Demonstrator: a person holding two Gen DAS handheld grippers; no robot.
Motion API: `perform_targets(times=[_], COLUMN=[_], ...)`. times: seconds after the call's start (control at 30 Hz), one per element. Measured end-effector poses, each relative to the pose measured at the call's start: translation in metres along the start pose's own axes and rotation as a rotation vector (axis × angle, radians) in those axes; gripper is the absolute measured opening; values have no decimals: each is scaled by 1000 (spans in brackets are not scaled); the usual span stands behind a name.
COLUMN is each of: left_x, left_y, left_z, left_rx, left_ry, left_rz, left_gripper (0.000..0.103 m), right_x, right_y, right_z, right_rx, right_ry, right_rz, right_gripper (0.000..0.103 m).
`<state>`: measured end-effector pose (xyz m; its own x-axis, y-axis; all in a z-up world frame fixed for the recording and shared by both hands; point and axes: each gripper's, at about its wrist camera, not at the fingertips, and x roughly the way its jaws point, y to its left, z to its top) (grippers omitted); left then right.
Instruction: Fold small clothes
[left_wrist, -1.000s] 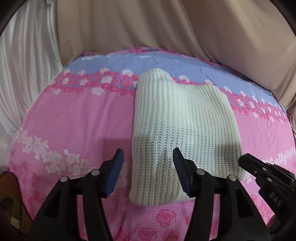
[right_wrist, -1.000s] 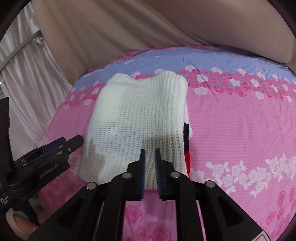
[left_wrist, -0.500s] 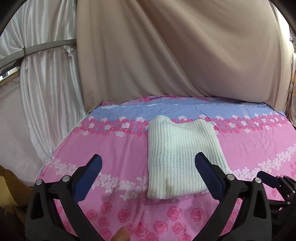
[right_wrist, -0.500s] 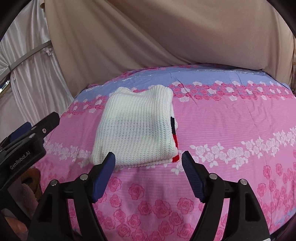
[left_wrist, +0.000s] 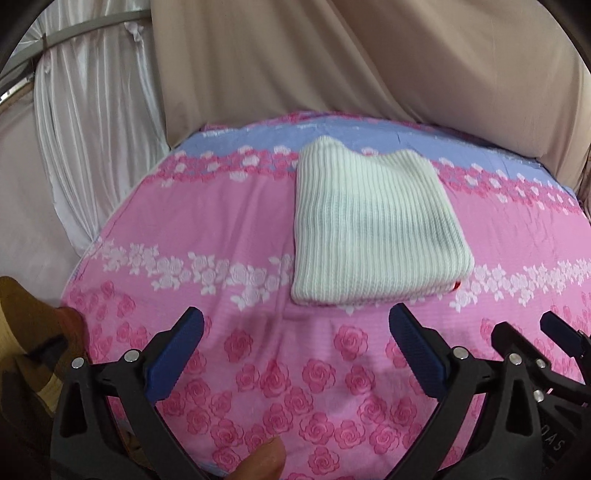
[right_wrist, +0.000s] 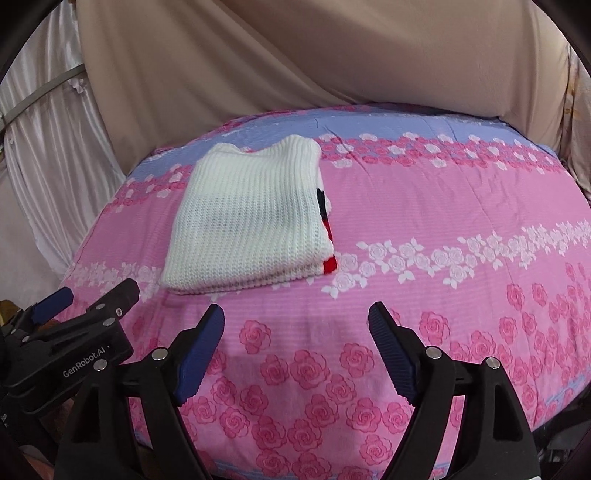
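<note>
A folded white knitted sweater (left_wrist: 373, 229) lies flat on a bed covered by a pink sheet (left_wrist: 221, 229) printed with roses, with a band of lilac-blue along the far edge. The sweater forms a neat, roughly rectangular stack, and slivers of black and red knit (right_wrist: 327, 225) peek out along its right side. In the left wrist view, the left gripper (left_wrist: 295, 338) hovers above the sheet on the near side of the sweater, its two blue-padded fingers (left_wrist: 173, 356) spread wide apart and holding nothing. In the right wrist view, the right gripper (right_wrist: 297, 334) sits likewise just short of the sweater's near edge, fingers (right_wrist: 393, 352) spread wide and empty. Neither gripper touches the garment. Each gripper appears at the edge of the other's view, side by side. Behind the bed hangs a beige draped cloth (right_wrist: 295, 55), with a shiny white curtain (left_wrist: 92, 110) to the left.
</note>
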<state>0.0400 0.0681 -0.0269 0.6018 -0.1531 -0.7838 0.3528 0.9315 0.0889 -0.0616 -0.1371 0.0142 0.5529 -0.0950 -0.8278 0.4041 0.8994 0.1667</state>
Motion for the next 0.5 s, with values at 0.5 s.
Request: perform_targets(times=[0.5], left_x=[14], left_y=[5], left_z=[-17], left_rx=[0], left_ry=[76], left_rz=[-11], left_gripper=[97], right_x=[9], right_y=[16], right_z=[-7], right_rx=[-23], right_ry=[24], right_rz=[-15], right_gripper=[78])
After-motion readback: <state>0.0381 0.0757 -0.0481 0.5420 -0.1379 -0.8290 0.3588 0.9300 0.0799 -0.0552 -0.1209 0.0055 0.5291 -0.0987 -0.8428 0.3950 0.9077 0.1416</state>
